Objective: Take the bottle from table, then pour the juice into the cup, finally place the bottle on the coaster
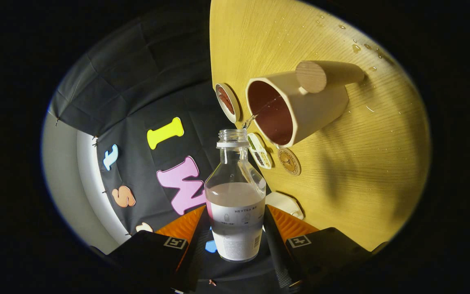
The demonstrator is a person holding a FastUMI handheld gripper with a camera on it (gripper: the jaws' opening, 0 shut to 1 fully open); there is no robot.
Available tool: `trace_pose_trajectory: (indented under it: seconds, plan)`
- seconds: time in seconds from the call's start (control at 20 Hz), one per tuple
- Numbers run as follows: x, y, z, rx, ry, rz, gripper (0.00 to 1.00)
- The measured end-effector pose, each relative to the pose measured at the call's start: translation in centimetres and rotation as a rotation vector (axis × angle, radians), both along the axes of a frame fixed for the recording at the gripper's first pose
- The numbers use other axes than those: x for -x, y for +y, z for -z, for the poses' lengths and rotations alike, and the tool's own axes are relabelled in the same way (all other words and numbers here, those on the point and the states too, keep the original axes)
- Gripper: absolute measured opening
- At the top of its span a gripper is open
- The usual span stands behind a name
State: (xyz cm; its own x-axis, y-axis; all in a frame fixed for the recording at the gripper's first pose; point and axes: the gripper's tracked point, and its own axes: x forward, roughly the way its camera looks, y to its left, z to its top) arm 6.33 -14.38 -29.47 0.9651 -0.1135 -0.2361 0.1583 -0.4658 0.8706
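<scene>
Your tongs (237,228) are clamped on the juice bottle (236,204), both orange fingers pressing its sides. Its long axis runs straight ahead, mouth just short of the cup (300,110) rim, a thin stream crossing. The coaster (289,161) lies just beside the cup, nearer you.

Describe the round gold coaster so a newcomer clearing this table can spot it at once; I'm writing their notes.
On the wooden table, find the cream cup that the bottle clamped in the tongs is pouring into. Just beside its rim lies the coaster. It is a flat gold disc with an emblem, unlike the rectangular patterned piece next to it.
</scene>
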Motion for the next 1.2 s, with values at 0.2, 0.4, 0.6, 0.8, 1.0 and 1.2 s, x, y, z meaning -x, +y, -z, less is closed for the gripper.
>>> trace_pose_trajectory:
  seconds: [0.2,0.4,0.6,0.8,1.0,1.2]
  plan:
    - [-0.8,-0.3,-0.6,-0.024,-0.003,0.024,0.74]
    - [-0.5,0.1,-0.8,-0.055,-0.006,0.045,0.74]
    - [-0.2,0.2,-1.3,-0.078,-0.022,0.065,0.74]
    - [-0.4,-0.6,-2.1,-0.112,-0.037,0.113,0.74]
    - [-0.4,-1.8,-3.0,-0.147,-0.055,0.182,0.74]
    - [-0.8,-2.2,-3.4,-0.177,-0.062,0.211,0.74]
